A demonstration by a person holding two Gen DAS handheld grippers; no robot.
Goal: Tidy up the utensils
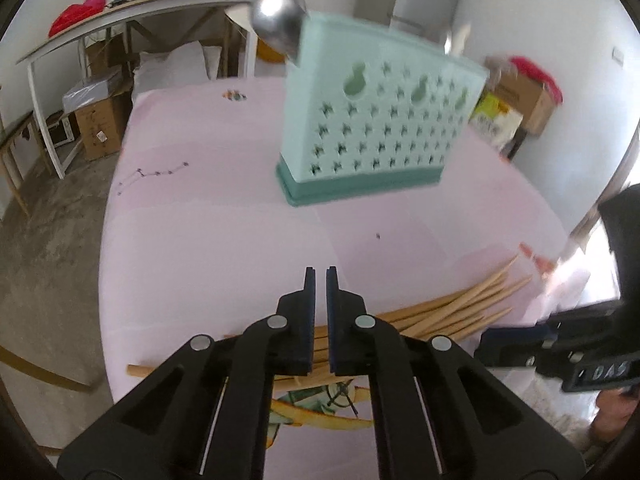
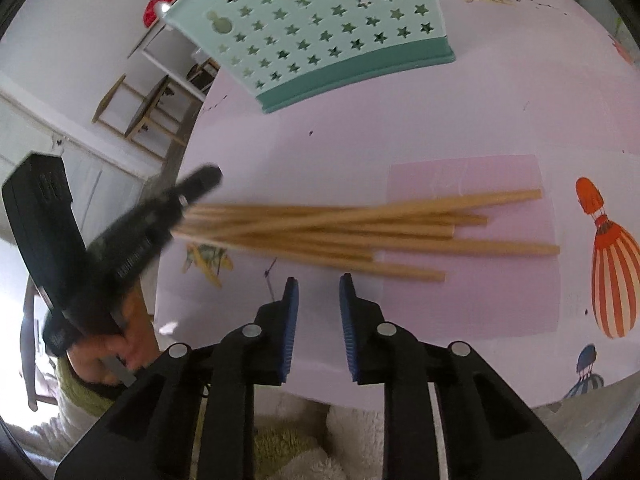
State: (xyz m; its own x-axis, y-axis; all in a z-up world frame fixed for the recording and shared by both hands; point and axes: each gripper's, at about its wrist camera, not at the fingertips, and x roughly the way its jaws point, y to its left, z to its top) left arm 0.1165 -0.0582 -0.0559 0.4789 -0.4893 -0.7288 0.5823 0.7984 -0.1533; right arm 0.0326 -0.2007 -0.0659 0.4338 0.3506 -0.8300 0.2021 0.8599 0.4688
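Note:
A mint-green utensil holder (image 1: 372,128) with star cut-outs stands on the pink tablecloth; a metal ladle (image 1: 280,20) sticks out of its left end. The holder also shows in the right wrist view (image 2: 320,28). A bundle of wooden chopsticks (image 2: 360,232) lies on the cloth, also in the left wrist view (image 1: 452,308). My left gripper (image 1: 320,274) hovers above the chopsticks' left part, its jaws nearly closed with a thin gap and nothing between them. My right gripper (image 2: 318,280) is open and empty just in front of the chopsticks. The left gripper (image 2: 160,216) also shows there, blurred.
The round table (image 1: 200,208) has its edge at the left, with bare floor beyond. A white shelf table (image 1: 120,12) with red cloth and boxes stands at the back left. Cardboard boxes (image 1: 524,96) sit at the back right. The right gripper (image 1: 560,344) shows at the right.

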